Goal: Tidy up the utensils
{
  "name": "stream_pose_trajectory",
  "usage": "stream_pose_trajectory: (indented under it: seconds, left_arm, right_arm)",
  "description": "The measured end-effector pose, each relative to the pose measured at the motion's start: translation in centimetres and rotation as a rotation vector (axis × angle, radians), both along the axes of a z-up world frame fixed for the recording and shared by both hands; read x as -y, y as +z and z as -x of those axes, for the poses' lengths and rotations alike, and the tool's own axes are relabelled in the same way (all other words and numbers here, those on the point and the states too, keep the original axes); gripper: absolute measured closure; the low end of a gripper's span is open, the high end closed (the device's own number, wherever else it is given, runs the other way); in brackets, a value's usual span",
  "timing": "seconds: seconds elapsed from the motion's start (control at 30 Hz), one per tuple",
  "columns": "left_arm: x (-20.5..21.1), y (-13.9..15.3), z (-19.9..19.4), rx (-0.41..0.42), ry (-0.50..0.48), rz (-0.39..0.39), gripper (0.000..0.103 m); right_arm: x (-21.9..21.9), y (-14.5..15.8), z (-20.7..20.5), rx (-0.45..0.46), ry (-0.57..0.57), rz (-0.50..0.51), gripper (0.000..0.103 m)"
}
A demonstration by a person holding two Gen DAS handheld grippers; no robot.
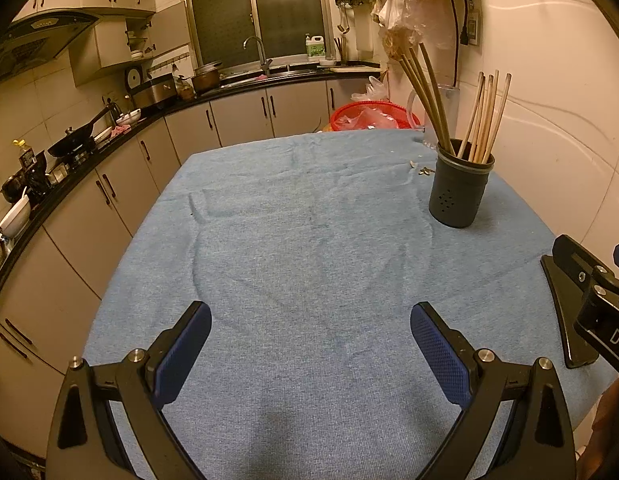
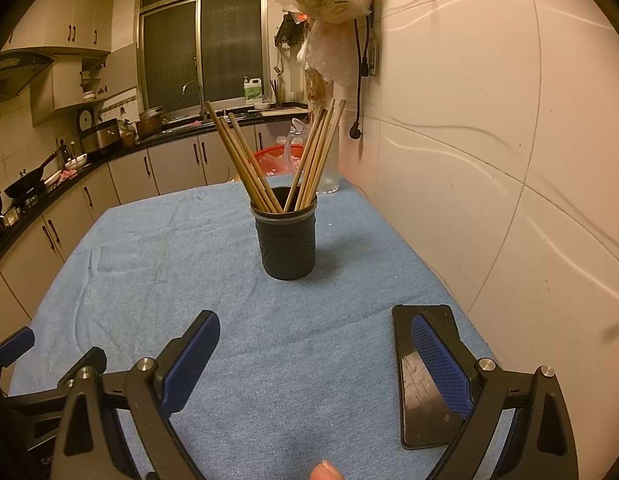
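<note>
A dark round utensil holder (image 1: pixel 459 188) (image 2: pixel 287 236) stands upright on the blue cloth, toward the wall side. Several wooden chopsticks (image 1: pixel 483 118) (image 2: pixel 313 152) stick out of it in two leaning bunches. My left gripper (image 1: pixel 309 344) hovers open over bare cloth, well short and left of the holder. My right gripper (image 2: pixel 315 352) is open too, with the holder straight ahead and nothing between its fingers. In the left wrist view the right gripper (image 1: pixel 589 292) shows at the right edge.
A black phone (image 2: pixel 425 376) (image 1: pixel 565 312) lies flat on the blue tablecloth (image 2: pixel 149 280) under the right finger. A clear jug (image 2: pixel 329 160) stands behind the holder, by the tiled wall (image 2: pixel 509 160). A red basket (image 1: pixel 369 116) sits beyond the table. A fingertip (image 2: pixel 327 472) shows at the bottom edge.
</note>
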State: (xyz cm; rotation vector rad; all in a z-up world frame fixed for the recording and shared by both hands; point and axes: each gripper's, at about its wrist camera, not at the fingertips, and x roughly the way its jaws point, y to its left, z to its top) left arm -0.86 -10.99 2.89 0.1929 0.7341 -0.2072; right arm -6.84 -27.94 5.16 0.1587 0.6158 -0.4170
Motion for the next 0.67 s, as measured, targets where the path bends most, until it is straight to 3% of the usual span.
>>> stream_pose_trajectory:
  seconds: [0.43, 0.67]
  left_arm:
    - [-0.1, 0.0, -0.2, -0.016, -0.018, 0.008, 0.003]
    - [-2.0, 0.4, -1.5, -0.005, 0.069, 0.026, 0.003]
  right_arm:
    - [-0.2, -0.1, 0.0, -0.006, 0.004, -0.001, 0.005]
    - [-0.1, -0.6, -0.8, -0.019, 0.004, -0.008, 0.005]
